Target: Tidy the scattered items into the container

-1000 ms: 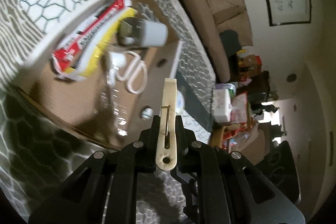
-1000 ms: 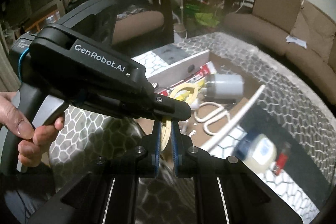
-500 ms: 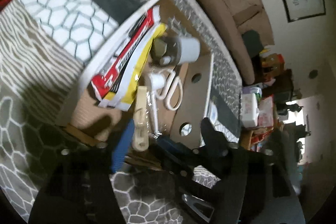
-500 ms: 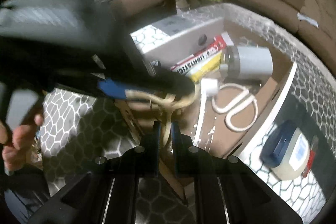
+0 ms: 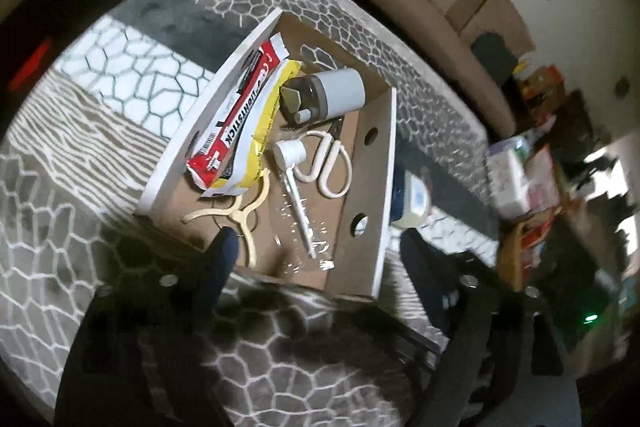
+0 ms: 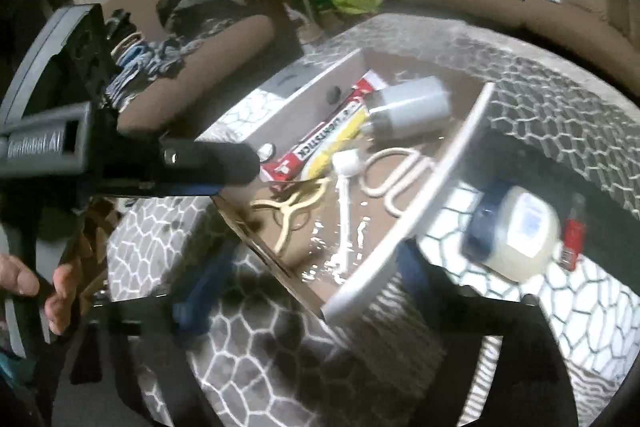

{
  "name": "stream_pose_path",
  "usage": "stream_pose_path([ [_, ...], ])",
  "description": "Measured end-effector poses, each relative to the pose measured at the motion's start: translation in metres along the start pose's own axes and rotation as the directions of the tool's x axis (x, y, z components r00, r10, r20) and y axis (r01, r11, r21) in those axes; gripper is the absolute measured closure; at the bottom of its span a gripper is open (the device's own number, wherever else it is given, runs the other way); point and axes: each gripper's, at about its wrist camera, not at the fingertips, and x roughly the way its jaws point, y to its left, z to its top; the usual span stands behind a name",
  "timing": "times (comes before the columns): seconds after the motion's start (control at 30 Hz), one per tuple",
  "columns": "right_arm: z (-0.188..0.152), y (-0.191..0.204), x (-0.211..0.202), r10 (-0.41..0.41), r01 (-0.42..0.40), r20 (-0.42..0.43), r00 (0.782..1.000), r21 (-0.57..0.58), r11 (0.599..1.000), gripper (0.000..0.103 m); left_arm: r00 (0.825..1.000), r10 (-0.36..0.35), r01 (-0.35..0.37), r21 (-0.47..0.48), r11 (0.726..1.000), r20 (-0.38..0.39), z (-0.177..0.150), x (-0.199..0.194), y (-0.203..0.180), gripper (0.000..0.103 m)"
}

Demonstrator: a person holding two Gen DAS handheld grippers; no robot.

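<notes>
A cardboard box (image 5: 362, 163) on the patterned tabletop (image 5: 120, 75) holds a cream hanger-shaped piece (image 5: 236, 213), scissors (image 5: 330, 163), a glue pack and a bottle. Beside the box, outside, a jar (image 6: 516, 231) and red item (image 6: 573, 239) remain. Both claws, left (image 5: 316, 267) and right (image 6: 308, 267), have just been opening, empty.

1. The table (image 6: 540, 99), covered in a grey cloth with a white honeycomb pattern, carried everything.
2. An open cardboard box (image 5: 384, 195) sat directly on it.
3. Just beside the box's outer wall lay a cream bottle with a dark blue cap (image 6: 516, 227).
4. A small red item (image 6: 572, 239) lay next to that bottle.
</notes>
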Motion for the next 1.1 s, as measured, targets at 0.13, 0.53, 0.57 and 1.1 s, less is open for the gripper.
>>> stream_pose_path([
  [0.13,-0.007,0.009,-0.011,-0.053,0.053,0.0,0.999,-0.023,0.998,0.0,0.998,0.057,-0.058,0.037,0.998,0.012,-0.013,-0.005,-0.01,0.0],
  [0.53,-0.04,0.01,-0.052,-0.119,0.118,0.034,0.992,0.004,0.993,0.0,0.991,0.131,-0.132,0.095,0.987,0.014,-0.055,-0.015,-0.024,0.0],
  [0.57,-0.045,0.006,-0.057,-0.128,0.128,0.038,0.991,0.019,0.992,0.0,0.991,0.132,-0.134,0.112,0.985,0.022,-0.058,-0.015,-0.029,0.0],
  [1.1,-0.157,-0.116,-0.11,-0.466,0.45,-0.037,0.884,0.334,0.828,0.0,0.982,0.177,-0.188,0.328,0.926,0.064,-0.138,0.08,-0.141,0.0],
])
